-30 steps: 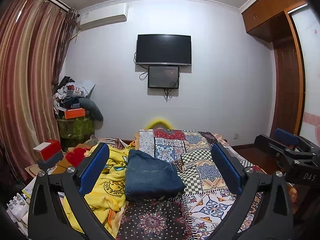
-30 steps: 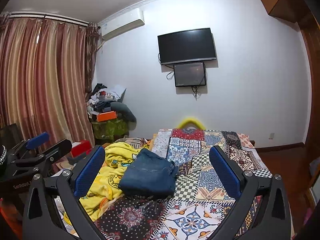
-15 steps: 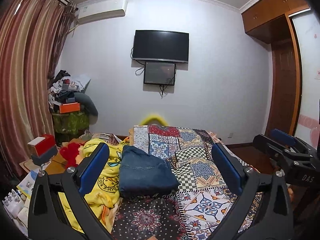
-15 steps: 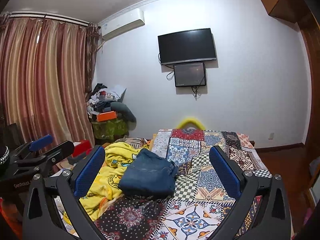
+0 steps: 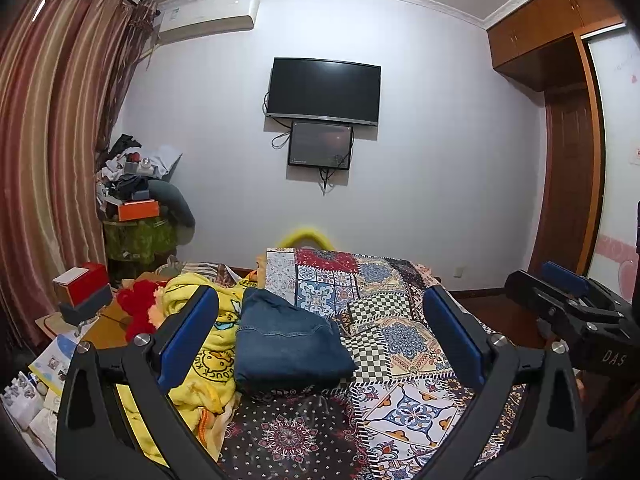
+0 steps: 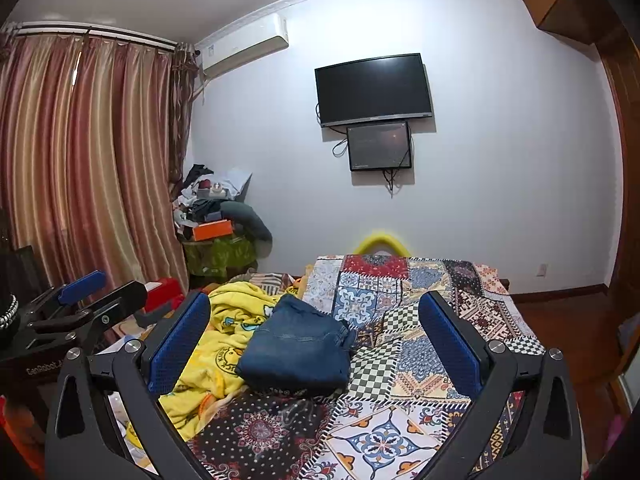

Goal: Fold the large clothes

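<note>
The left gripper [image 5: 320, 332] was spread wide with nothing between its blue pads [image 5: 188, 336], held above the near end of the bed. The right gripper [image 6: 316, 336] was likewise released, its pads [image 6: 180, 344] far apart and empty. Each showed in the other's view: the right gripper off to the right of the left one, the left gripper [image 6: 80, 304] off to the left of the right one, both clear of the bedding.

Just below and ahead of both lay the patchwork bedspread [image 5: 404, 344], covering the bed [image 6: 516, 344] from the near edge to the far end. Ahead of the left gripper, between its fingers and closer to the left one, sat the folded jeans [image 5: 286, 344], a compact dark-blue stack resting on the bedspread. In the right wrist view the jeans [image 6: 298, 350] also lay between the fingers, left of centre. Neither gripper touched them.

Touching the jeans on their left was a crumpled yellow blanket [image 5: 200, 344] printed with ducks, spilling over the bed's left side. Further left stood a red box [image 5: 82, 280] among loose papers.

Beyond the bed, to the far left, a heap of clutter [image 5: 136, 184] with an orange box was piled against striped curtains [image 5: 48, 140]. Straight ahead on the far wall hung a dark television [image 5: 323, 91] with a smaller screen [image 5: 320, 146] under it, and an air conditioner [image 5: 208, 16] high to the left. A wooden wardrobe [image 5: 560, 120] stood at the far right.
</note>
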### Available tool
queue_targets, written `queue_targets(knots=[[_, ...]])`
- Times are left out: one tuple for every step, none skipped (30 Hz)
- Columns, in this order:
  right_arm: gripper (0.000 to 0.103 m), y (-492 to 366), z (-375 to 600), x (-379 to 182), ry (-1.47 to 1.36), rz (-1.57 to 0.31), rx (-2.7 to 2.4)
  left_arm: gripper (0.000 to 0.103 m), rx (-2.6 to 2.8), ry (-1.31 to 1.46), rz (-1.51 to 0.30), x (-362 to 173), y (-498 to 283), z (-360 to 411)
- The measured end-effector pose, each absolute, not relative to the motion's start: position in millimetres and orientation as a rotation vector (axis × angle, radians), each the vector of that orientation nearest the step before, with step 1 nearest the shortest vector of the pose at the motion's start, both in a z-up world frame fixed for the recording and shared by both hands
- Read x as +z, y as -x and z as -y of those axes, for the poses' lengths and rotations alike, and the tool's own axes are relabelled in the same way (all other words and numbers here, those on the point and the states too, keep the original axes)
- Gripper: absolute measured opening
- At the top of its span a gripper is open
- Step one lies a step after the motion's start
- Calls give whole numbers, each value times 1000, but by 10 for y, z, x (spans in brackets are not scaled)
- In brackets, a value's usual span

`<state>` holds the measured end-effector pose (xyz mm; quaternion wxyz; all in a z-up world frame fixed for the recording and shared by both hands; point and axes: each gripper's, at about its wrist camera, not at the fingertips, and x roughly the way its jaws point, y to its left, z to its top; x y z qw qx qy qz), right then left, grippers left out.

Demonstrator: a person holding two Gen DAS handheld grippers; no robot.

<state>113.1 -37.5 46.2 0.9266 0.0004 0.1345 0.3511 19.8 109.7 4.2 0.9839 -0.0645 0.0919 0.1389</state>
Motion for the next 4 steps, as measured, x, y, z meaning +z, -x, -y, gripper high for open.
queue_targets(knots=[[103, -1136, 373, 458, -2, -277, 721, 103, 282, 129, -185, 38, -202, -1099], [103, -1140, 371, 455, -2, -277, 720, 103, 286, 129, -184, 33, -206, -1097], [103, -1144, 368, 452, 0, -278, 719, 103, 286, 129, -185, 25, -203, -1090], [103, -1149, 367, 447, 3, -280, 718, 103, 284, 129, -188, 21, -211, -1096]])
